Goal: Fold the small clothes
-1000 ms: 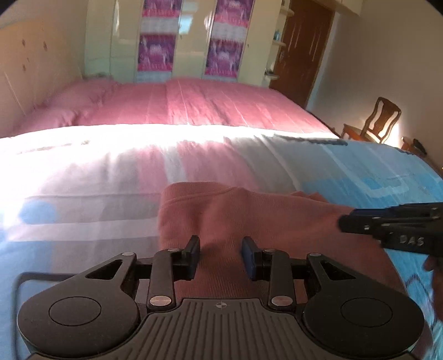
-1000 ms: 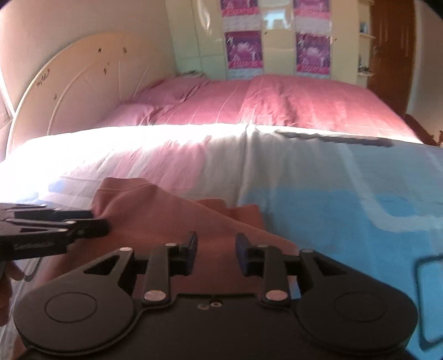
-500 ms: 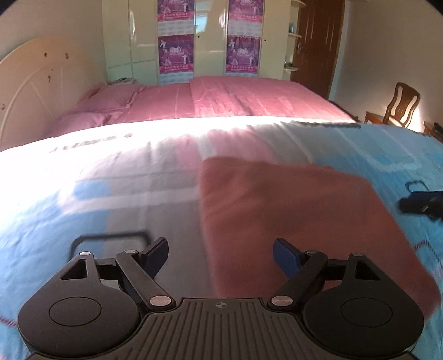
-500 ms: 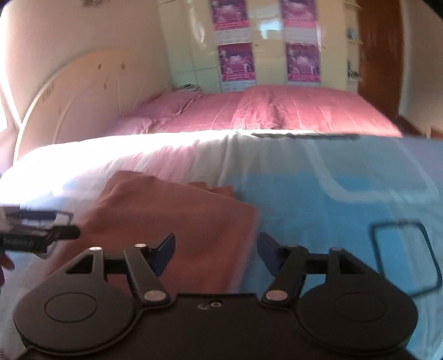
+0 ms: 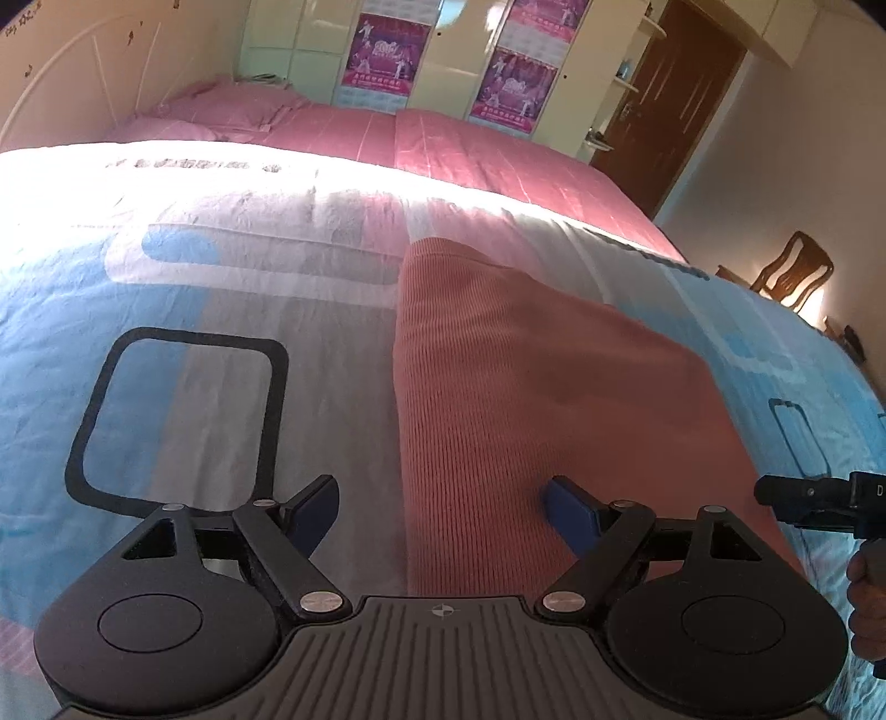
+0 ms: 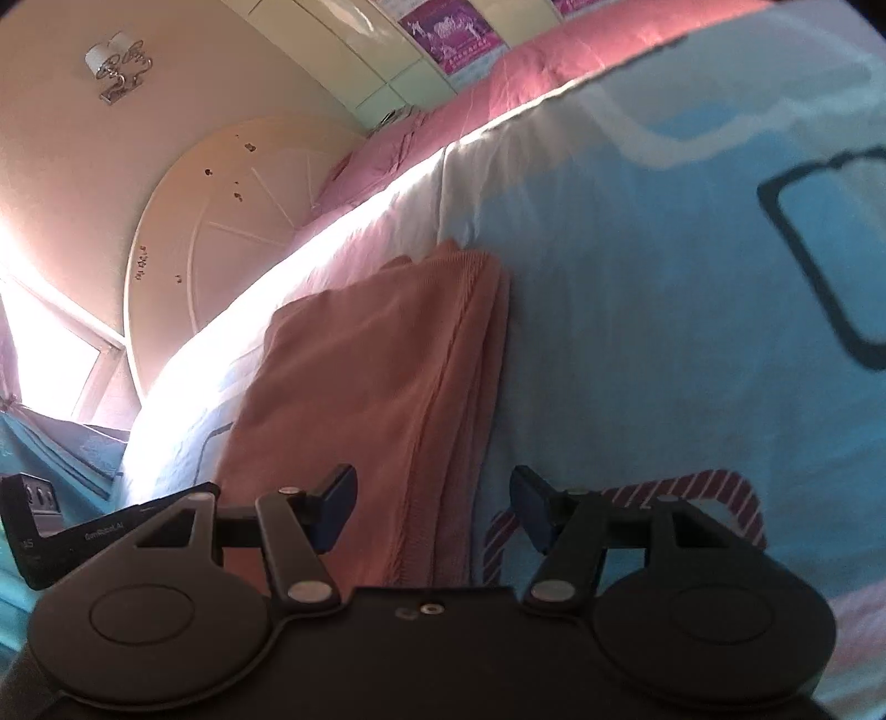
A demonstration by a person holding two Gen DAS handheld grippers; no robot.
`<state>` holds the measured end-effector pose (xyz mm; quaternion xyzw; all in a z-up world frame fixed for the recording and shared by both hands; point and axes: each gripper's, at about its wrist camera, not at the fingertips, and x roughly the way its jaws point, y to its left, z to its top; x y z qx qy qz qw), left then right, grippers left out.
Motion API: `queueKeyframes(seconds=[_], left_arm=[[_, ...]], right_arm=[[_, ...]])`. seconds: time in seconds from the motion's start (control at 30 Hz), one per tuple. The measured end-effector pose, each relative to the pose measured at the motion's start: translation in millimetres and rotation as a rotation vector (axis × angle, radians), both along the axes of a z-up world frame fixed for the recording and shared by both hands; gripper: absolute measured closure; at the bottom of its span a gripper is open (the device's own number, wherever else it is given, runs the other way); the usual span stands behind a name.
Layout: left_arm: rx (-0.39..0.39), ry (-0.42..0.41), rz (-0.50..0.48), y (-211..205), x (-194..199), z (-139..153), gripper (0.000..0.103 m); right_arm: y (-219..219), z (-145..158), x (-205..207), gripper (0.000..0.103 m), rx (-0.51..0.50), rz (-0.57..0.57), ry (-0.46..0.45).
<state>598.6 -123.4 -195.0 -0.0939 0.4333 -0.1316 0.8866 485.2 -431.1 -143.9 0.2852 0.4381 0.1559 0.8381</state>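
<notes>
The patterned blue, white and grey bedspread (image 5: pixel 232 288) spreads wide on every side of the folded salmon-pink garment (image 5: pixel 531 387), which lies flat on the bed in a long rectangle. In the left wrist view, bare cover runs from the garment's straight left edge out to a black-outlined rounded square (image 5: pixel 177 421) printed on the fabric; beyond the garment's far end lies the pink sheet (image 5: pixel 443 144), then the wardrobe doors with purple posters (image 5: pixel 387 50). On the right a brown door (image 5: pixel 686 94) and a wooden chair (image 5: pixel 792 277) stand past the bed's edge. In the right wrist view, the garment's stacked right edge (image 6: pixel 476 354) shows several layers, with open blue cover to its right.

A second ago both tongs were nearly closed over a rumpled garment; half a second ago they had opened, and now the cloth lies flat and smooth.

The left tongs (image 5: pixel 443 512) stand wide open, holding nothing, straddling the garment's left edge near its close end. The right tongs (image 6: pixel 432 509) are likewise wide open and empty, straddling the garment's right edge.
</notes>
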Motion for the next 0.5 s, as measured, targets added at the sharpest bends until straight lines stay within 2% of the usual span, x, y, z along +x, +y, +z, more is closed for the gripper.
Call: queueKeyframes(seconds=[0.13,0.27,0.4,0.5], left_arm=[[0.028,-0.01,-0.001,-7.0,1.8,1.5,0.021],[0.023,-0.01,0.007,-7.0,3.2,1.1,0.021],[0.019,-0.009,0.007,-6.6,3.0,0.8,0.021],[0.013,-0.008,0.005,-5.9,4.1,-0.4,0.021]], right_arm=[[1.6,-0.5,3.1,0.044,-0.018,-0.008,-0.008],[-0.2,-3.0,5.8,0.045,-0.029,-0.004,-0.008],[-9.4,0.7,1.8,0.044,-0.062,-0.059,-0.024],[-11.1,-9.0,2.7,0.043,0.014,-0.036,0.013]])
